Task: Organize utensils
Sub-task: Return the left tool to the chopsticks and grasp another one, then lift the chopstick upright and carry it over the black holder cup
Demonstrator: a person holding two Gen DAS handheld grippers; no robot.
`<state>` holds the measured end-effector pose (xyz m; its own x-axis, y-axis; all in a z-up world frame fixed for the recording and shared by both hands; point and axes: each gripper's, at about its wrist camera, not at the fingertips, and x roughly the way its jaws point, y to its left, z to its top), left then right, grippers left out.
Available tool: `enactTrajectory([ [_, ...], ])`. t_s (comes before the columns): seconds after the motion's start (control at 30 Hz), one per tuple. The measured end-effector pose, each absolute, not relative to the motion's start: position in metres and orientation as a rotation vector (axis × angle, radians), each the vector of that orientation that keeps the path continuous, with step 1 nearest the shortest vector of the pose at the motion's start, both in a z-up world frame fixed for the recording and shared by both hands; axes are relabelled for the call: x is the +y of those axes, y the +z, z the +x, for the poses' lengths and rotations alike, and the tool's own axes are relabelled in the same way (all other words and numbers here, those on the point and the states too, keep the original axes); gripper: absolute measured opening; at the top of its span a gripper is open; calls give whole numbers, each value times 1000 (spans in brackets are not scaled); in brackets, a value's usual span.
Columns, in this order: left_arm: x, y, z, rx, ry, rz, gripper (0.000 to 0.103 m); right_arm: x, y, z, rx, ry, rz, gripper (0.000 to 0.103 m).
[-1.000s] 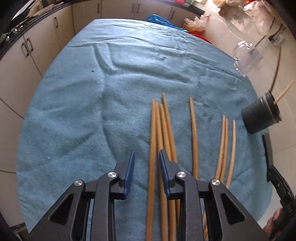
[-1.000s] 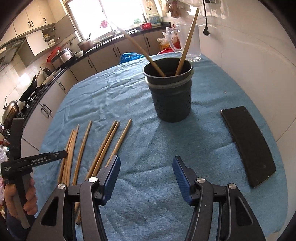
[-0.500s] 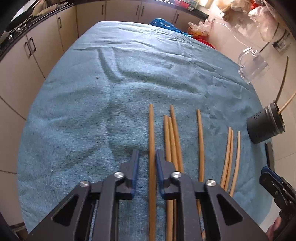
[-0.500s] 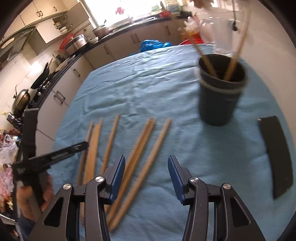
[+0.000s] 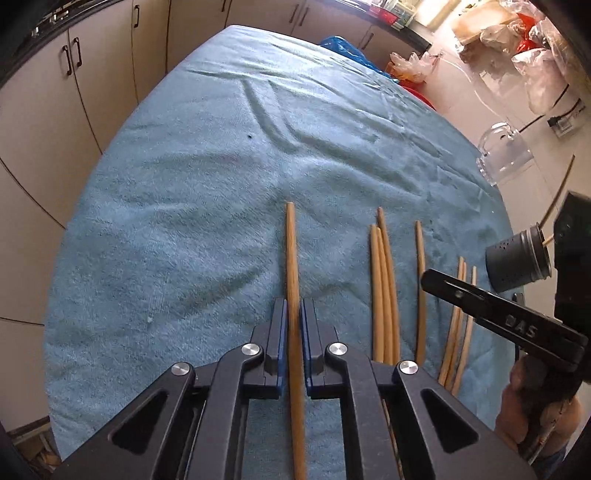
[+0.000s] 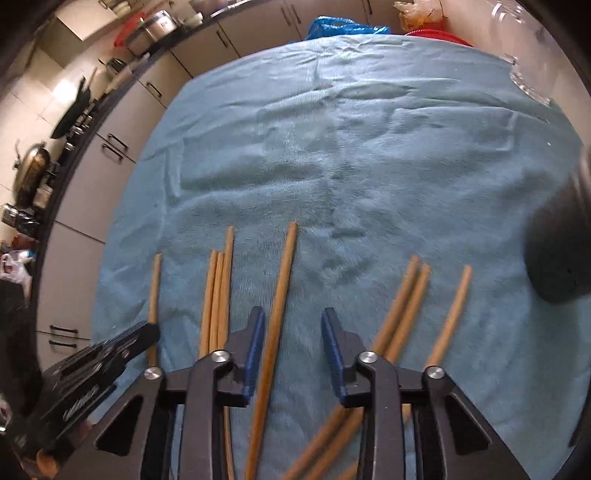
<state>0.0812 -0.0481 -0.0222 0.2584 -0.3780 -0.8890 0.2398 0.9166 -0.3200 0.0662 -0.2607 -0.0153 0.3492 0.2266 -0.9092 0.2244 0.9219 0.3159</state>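
Several wooden chopsticks lie on a blue towel (image 5: 184, 192). My left gripper (image 5: 293, 310) is shut on one chopstick (image 5: 291, 251), which sticks out forward between the blue pads. The other chopsticks (image 5: 384, 280) lie to its right. My right gripper (image 6: 291, 321) is open and hangs low over the towel, with one loose chopstick (image 6: 280, 291) lying between its fingers. The chopstick held by the left gripper (image 6: 153, 291) shows at the left. Three more chopsticks (image 6: 410, 302) lie to the right. The dark perforated holder (image 5: 517, 262) stands at the right with chopsticks in it; it also shows blurred in the right wrist view (image 6: 561, 243).
A clear glass jug (image 5: 506, 155) stands at the towel's far right. Kitchen cabinets (image 5: 55, 92) run along the left. A blue bag (image 6: 343, 26) and a red object lie beyond the towel's far end. The right gripper's body (image 5: 509, 325) reaches in from the right.
My left gripper has closed on one chopstick and drawn it left, away from the bundle. My right gripper has swung left from the holder and come down over the loose chopsticks.
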Motion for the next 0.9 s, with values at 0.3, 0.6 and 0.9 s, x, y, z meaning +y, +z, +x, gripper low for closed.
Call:
enactTrajectory([
  [0.3, -53, -23, 86, 1218, -422, -119, 7, -232, -15, 85, 1245, -39, 260, 10],
  [0.6, -45, 26, 64, 1084, -478, -191, 7, -249, 31, 42, 1049, 74, 379, 8],
  [0.9, -42, 85, 24, 927, -511, -197, 7, -274, 96, -30, 764, 113, 405, 8],
])
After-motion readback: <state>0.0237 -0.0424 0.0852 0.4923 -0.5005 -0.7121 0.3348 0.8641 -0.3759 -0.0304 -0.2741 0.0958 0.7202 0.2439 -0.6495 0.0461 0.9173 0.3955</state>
